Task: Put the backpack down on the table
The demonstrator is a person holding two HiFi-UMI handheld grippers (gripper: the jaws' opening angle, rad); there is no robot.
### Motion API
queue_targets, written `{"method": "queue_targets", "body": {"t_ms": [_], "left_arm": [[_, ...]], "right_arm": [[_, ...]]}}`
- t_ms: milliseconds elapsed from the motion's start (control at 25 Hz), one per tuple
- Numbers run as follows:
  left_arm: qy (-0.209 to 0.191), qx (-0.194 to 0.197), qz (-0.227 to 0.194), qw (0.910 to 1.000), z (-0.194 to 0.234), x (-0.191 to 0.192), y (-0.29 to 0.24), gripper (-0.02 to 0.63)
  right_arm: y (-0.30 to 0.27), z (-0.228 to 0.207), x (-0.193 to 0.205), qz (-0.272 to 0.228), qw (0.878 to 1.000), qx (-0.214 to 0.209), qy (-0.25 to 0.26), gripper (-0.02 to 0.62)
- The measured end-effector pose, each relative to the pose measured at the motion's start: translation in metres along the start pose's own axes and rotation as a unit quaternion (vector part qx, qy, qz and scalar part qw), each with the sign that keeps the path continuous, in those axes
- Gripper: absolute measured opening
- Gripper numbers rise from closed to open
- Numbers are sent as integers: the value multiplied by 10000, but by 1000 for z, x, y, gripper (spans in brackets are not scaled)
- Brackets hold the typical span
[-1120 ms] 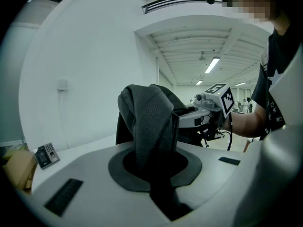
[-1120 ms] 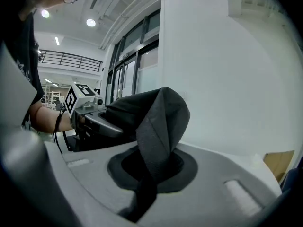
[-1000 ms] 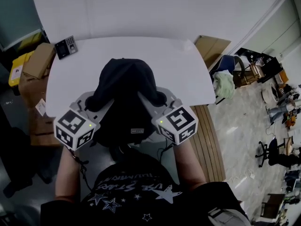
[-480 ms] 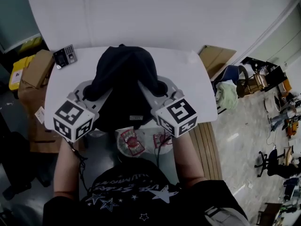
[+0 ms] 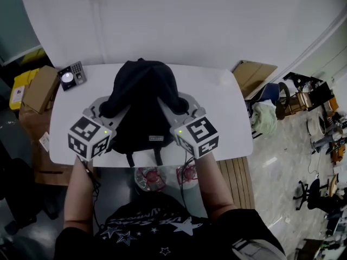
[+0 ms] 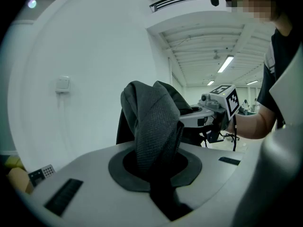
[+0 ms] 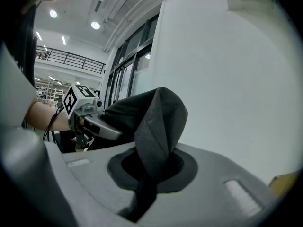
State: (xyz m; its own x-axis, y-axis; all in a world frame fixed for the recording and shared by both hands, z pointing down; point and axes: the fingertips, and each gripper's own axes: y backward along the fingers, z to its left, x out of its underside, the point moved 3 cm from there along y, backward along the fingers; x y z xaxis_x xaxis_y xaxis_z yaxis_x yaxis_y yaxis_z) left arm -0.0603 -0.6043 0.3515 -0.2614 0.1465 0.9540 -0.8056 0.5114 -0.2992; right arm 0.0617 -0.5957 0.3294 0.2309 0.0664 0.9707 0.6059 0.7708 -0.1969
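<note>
A black backpack (image 5: pixel 142 104) hangs between my two grippers above the white table (image 5: pixel 227 118); its lower end with two short straps reaches the table's near edge. Whether it touches the tabletop I cannot tell. My left gripper (image 5: pixel 111 106) is shut on the left shoulder strap (image 6: pixel 154 122), which bunches up out of the jaws. My right gripper (image 5: pixel 179 103) is shut on the right shoulder strap (image 7: pixel 158 122) in the same way. Both fingertip pairs are hidden under the fabric in the head view. Each gripper view shows the other gripper across the bag.
A small keypad device (image 5: pixel 72 76) lies on the table's far left corner. Cardboard boxes (image 5: pixel 38 88) stand left of the table and a flat carton (image 5: pixel 252 75) leans at its right. A white wall (image 5: pixel 190 20) runs right behind. Chairs and clutter fill the far right.
Both grippers have carried the backpack forward, away from the person's body. It was hanging over the near edge of the table and is now over the tabletop.
</note>
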Motion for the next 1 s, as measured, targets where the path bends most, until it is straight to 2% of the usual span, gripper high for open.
{"method": "queue_targets", "body": {"t_ms": [280, 600, 760, 1000], "left_arm": [[-100, 39, -74, 9999, 12, 6, -21, 49], [55, -13, -210, 9998, 16, 25, -16, 51], [21, -23, -281, 9996, 16, 26, -16, 51], [183, 27, -345, 9992, 17, 29, -13, 51]], "right_arm": [[-9, -16, 12, -17, 9999, 123, 55, 23], [-17, -6, 19, -10, 9999, -40, 127, 25], [-18, -6, 18, -4, 9999, -56, 96, 29], [-19, -5, 20, -5, 10000, -30, 13, 40]]}}
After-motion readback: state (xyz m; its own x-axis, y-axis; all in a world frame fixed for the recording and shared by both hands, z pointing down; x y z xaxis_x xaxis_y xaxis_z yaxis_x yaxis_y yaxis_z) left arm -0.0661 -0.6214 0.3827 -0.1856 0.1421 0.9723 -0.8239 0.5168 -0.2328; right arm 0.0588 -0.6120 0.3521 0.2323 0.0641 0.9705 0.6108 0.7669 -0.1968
